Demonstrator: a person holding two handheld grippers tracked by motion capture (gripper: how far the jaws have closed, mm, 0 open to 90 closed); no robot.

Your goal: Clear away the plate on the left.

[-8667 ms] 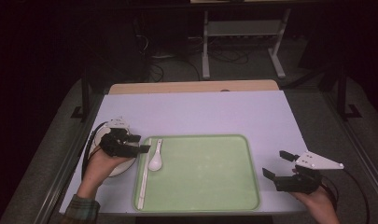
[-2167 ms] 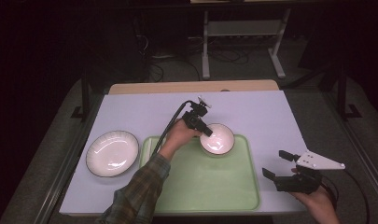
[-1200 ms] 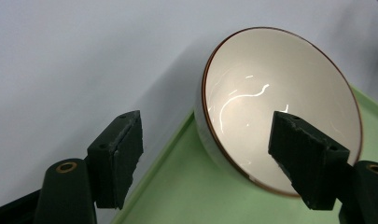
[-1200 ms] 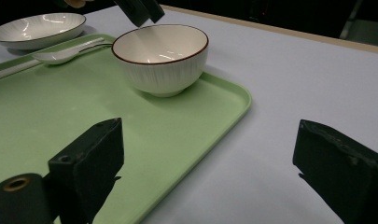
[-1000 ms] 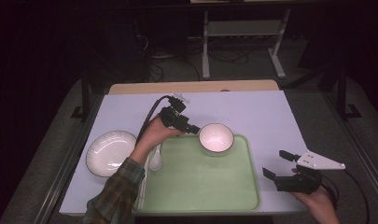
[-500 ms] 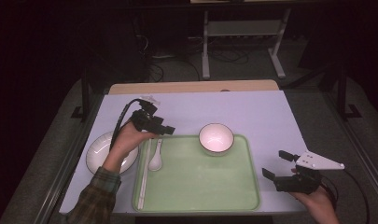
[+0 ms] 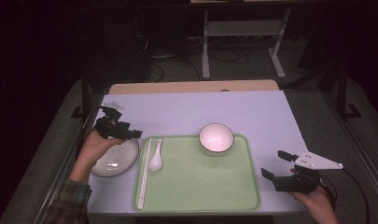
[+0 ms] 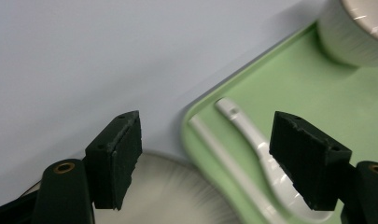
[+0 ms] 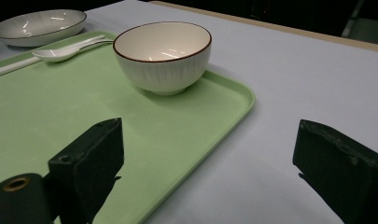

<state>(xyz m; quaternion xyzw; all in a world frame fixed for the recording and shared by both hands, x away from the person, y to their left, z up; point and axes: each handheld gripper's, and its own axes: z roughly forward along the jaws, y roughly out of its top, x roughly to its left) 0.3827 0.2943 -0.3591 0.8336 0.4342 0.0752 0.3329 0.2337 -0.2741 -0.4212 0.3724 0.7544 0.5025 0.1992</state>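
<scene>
A white bowl (image 7: 216, 138) (image 9: 162, 51) with a dark rim stands upright at the far edge of the green tray (image 7: 200, 186) (image 9: 60, 107). A white spoon (image 7: 155, 161) (image 8: 252, 135) and a pair of white chopsticks (image 7: 143, 172) (image 8: 224, 154) lie at the tray's left side. A white plate (image 7: 114, 158) (image 8: 177, 200) sits on the table just left of the tray. My left gripper (image 7: 133, 134) (image 8: 212, 154) hovers open over the plate's far edge, holding nothing. My right gripper (image 7: 276, 164) (image 9: 214, 163) stands open and empty just off the tray's right edge.
The pale lilac table mat (image 7: 200, 109) stretches bare behind the tray. A wooden table edge (image 7: 191, 87) runs along the back, with a metal stand (image 7: 242, 42) on the dark floor beyond. Cables trail from both grippers.
The left gripper let go of the bowl on the tray and drew back left to above the plate. The right gripper has stayed still.
</scene>
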